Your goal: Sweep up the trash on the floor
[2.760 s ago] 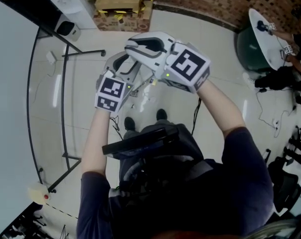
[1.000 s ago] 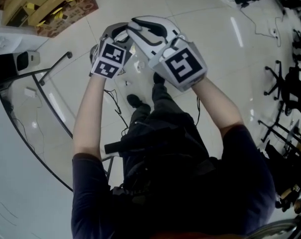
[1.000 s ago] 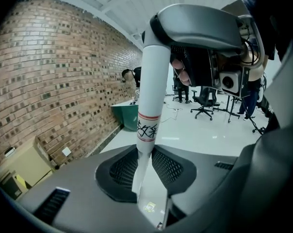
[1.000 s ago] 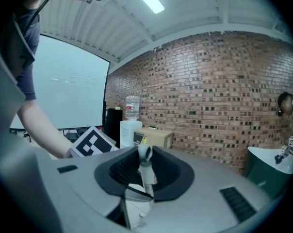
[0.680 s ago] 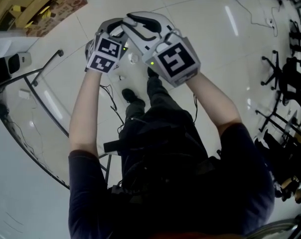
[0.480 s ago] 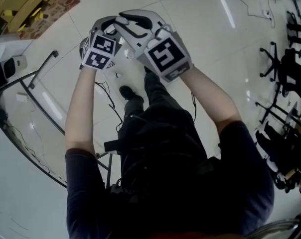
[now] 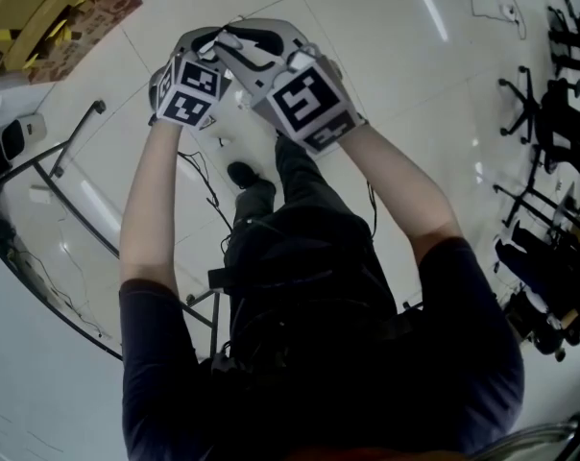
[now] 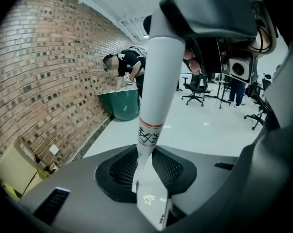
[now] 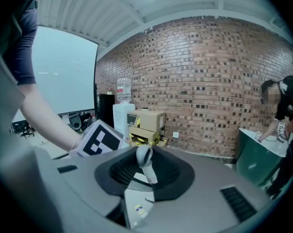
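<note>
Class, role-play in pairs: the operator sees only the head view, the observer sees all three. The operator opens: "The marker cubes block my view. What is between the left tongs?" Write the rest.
Observer: In the left gripper view the left tongs are clamped on a white handle with a red band.
Operator: And the other pair?
Observer: The right gripper view shows the right tongs shut on a rounded handle tip.
Operator: What lies ahead?
Observer: A person bends over a green tub beside a brick wall.
</note>
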Demonstrator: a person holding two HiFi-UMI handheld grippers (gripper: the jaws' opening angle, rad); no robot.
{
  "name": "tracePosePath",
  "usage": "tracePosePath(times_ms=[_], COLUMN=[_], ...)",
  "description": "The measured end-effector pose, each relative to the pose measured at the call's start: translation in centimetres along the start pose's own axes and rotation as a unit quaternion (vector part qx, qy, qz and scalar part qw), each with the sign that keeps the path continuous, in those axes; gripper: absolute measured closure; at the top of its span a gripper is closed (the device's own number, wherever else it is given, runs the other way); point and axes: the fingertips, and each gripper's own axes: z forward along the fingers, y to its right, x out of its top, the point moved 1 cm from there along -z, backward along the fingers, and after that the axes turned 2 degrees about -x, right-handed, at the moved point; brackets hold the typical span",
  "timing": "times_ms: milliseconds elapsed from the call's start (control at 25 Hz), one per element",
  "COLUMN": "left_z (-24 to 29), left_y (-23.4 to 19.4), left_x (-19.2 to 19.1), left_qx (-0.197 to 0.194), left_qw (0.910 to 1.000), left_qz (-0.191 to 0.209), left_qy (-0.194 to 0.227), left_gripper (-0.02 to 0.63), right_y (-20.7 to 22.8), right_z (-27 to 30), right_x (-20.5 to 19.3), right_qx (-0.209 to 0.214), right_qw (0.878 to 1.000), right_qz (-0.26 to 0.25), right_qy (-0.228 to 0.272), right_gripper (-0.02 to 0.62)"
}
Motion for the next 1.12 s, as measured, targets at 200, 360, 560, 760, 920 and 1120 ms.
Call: tracePosePath(times_ms=[200,360,560,760,920,1120], left_z=[0.3,0.1,-0.9,-2.3,-3.4,-5.0], left_y=[2.3,3.2,4.3,5.4,6.1,7.1], left_x=[-0.6,-1.1,-2.4,-3.9,-4.5,-5.6], left_qx=[-0.069,-0.094,-0.133,-0.160,-0.163,-0.172], left_qw=[0.9976,0.9954,0.9901,0.9838,0.9831,0.9813], left_qz=[-0.005,0.006,-0.039,-0.077,-0.081,-0.078], left_qy=[-0.001,-0.013,-0.019,-0.021,-0.020,-0.038], left_gripper=[0.511,0.508,0.494,0.480,0.480,0.480], right_y=[-1.1,-1.9,-3.9,-6.3,-7.5,-9.7], right_z=[-1.0,-1.5,-1.9,-2.3,-2.7,-2.9], right_x=[-1.1,-1.7,-2.0,-2.7,-2.5,-2.3], right_qx=[-0.001,-0.003,-0.002,0.000,-0.001,0.010], right_qw=[1.000,1.000,0.999,1.000,0.999,0.999], right_qz=[0.012,0.021,0.037,0.017,0.036,0.030], right_qy=[-0.006,-0.010,-0.014,-0.017,-0.019,-0.029], right_gripper=[0.495,0.495,0.492,0.489,0.488,0.486])
